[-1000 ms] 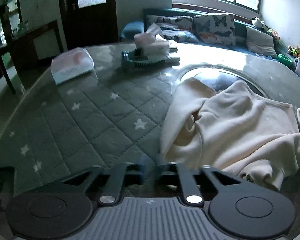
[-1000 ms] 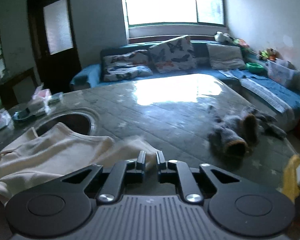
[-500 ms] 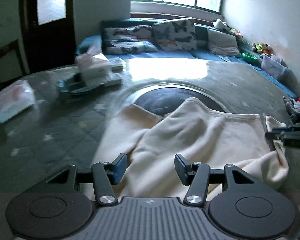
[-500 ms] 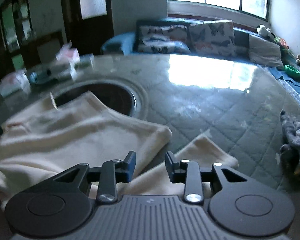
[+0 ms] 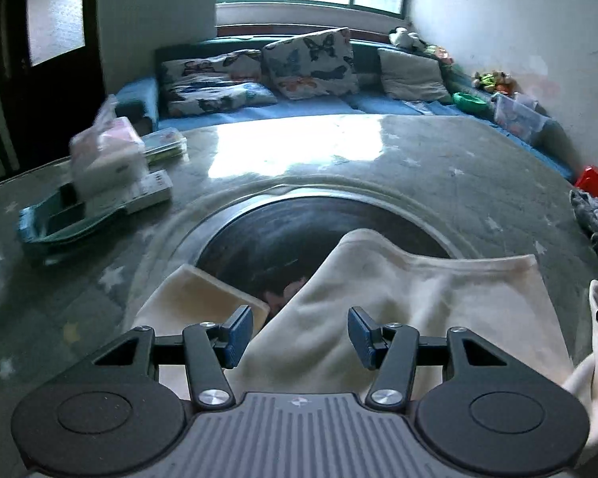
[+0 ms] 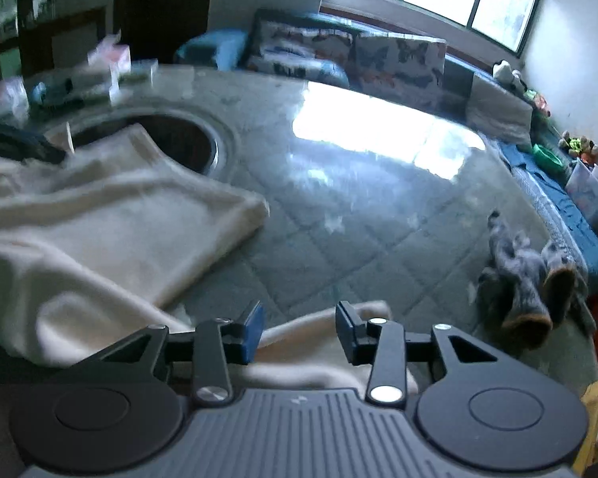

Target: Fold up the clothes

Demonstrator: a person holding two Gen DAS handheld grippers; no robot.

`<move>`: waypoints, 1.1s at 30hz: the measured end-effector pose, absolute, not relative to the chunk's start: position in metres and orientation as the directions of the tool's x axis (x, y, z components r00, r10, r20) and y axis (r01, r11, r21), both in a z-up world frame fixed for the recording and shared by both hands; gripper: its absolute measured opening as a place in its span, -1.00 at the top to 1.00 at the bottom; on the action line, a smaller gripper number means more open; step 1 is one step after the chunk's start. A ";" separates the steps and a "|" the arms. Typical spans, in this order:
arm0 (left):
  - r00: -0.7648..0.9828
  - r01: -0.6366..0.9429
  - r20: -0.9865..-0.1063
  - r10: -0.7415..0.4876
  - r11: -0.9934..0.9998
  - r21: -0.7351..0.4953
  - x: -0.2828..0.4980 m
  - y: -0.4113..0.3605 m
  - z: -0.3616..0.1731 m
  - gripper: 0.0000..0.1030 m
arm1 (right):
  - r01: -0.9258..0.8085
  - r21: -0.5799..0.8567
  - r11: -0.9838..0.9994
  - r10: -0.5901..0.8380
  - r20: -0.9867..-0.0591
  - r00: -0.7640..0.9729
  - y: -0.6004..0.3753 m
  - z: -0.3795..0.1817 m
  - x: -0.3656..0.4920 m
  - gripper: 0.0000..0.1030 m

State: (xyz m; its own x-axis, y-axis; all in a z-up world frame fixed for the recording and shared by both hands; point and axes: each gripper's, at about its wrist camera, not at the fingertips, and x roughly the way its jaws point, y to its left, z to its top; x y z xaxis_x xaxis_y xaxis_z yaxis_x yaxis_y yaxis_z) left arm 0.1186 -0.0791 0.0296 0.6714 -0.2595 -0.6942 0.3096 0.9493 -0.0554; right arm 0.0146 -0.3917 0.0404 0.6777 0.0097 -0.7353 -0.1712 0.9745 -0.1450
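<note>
A cream sweatshirt [image 5: 410,298] lies crumpled on the quilted grey-green table cover, partly over a dark round inset [image 5: 299,231]. One sleeve [image 5: 195,298] lies flat at the left. My left gripper [image 5: 299,332] is open and empty, just above the garment's near part. In the right wrist view the sweatshirt [image 6: 111,223] lies to the left and a sleeve [image 6: 323,338] runs under my right gripper [image 6: 299,328], which is open and empty.
A teal tray with a tissue box [image 5: 99,167] stands at the back left. A grey crumpled garment [image 6: 526,279] lies at the table's right edge. A sofa with butterfly cushions [image 5: 307,63] lies behind the table. Bare quilted cover [image 6: 339,215] shows mid-table.
Both grippers went from shut to wide open. The left gripper swung right over the sweatshirt. The right gripper turned left toward the sleeve.
</note>
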 end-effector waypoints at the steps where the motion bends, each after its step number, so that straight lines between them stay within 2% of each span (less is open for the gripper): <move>1: 0.666 0.316 -0.697 -0.264 0.947 -0.056 0.123 -0.081 0.027 -0.13 | -0.174 -0.132 0.976 0.024 -0.726 0.687 -0.392 0.045 0.015 0.21; 4: 0.653 0.323 -0.708 -0.269 0.944 -0.062 0.133 -0.083 0.020 -0.13 | -0.193 -0.099 0.976 0.068 -0.704 0.707 -0.391 0.056 0.022 0.21; 6: 0.646 0.337 -0.709 -0.281 0.939 -0.065 0.137 -0.085 0.017 -0.03 | -0.207 -0.087 0.975 0.088 -0.697 0.711 -0.387 0.060 0.030 0.21; 7: 0.642 0.345 -0.710 -0.290 0.936 -0.070 0.138 -0.085 0.016 0.07 | -0.211 -0.086 0.974 0.093 -0.695 0.713 -0.385 0.060 0.034 0.21; 8: 0.633 0.356 -0.712 -0.305 0.931 -0.082 0.139 -0.085 0.015 0.43 | -0.213 -0.083 0.973 0.097 -0.694 0.713 -0.384 0.059 0.038 0.21; 9: 0.634 0.356 -0.710 -0.305 0.931 -0.082 0.140 -0.084 0.014 0.66 | -0.216 -0.080 0.973 0.101 -0.694 0.712 -0.382 0.059 0.042 0.21; 10: 0.641 0.353 -0.707 -0.299 0.933 -0.075 0.139 -0.084 0.014 0.81 | -0.218 -0.076 0.973 0.105 -0.696 0.711 -0.381 0.057 0.046 0.21; 12: 0.649 0.350 -0.694 -0.311 0.932 -0.091 0.135 -0.082 0.019 0.91 | -0.219 -0.065 0.974 0.112 -0.700 0.705 -0.379 0.053 0.051 0.21; 14: 0.665 0.366 -0.663 -0.343 0.924 -0.112 0.124 -0.081 0.028 0.92 | -0.219 -0.053 0.974 0.119 -0.705 0.699 -0.378 0.049 0.055 0.21; 19: 0.656 0.500 -0.579 -0.484 0.854 -0.146 0.079 -0.090 0.051 0.93 | -0.203 -0.024 0.979 0.126 -0.707 0.696 -0.380 0.043 0.059 0.21; 22: 0.567 0.632 -0.603 -0.561 0.766 -0.119 0.051 -0.108 0.051 0.90 | -0.181 -0.002 0.984 0.126 -0.711 0.692 -0.385 0.040 0.060 0.21; 25: 0.510 0.699 -0.614 -0.602 0.707 -0.112 0.037 -0.115 0.051 0.81 | -0.166 0.003 0.986 0.118 -0.715 0.689 -0.388 0.037 0.061 0.20; 28: 0.558 0.681 -0.608 -0.565 0.730 -0.053 0.037 -0.114 0.052 0.55 | -0.160 0.011 0.987 0.119 -0.720 0.684 -0.389 0.035 0.062 0.20; 30: 0.593 0.635 -0.615 -0.519 0.772 -0.040 0.046 -0.113 0.051 0.13 | -0.158 0.015 0.987 0.120 -0.724 0.679 -0.390 0.033 0.063 0.20; 32: 0.605 0.598 -0.631 -0.485 0.800 -0.041 0.054 -0.112 0.047 -0.02 | -0.156 0.016 0.988 0.119 -0.728 0.675 -0.390 0.031 0.065 0.20; 33: 0.596 0.598 -0.641 -0.485 0.800 -0.049 0.058 -0.112 0.045 -0.04 | -0.156 0.018 0.988 0.120 -0.730 0.673 -0.390 0.030 0.066 0.20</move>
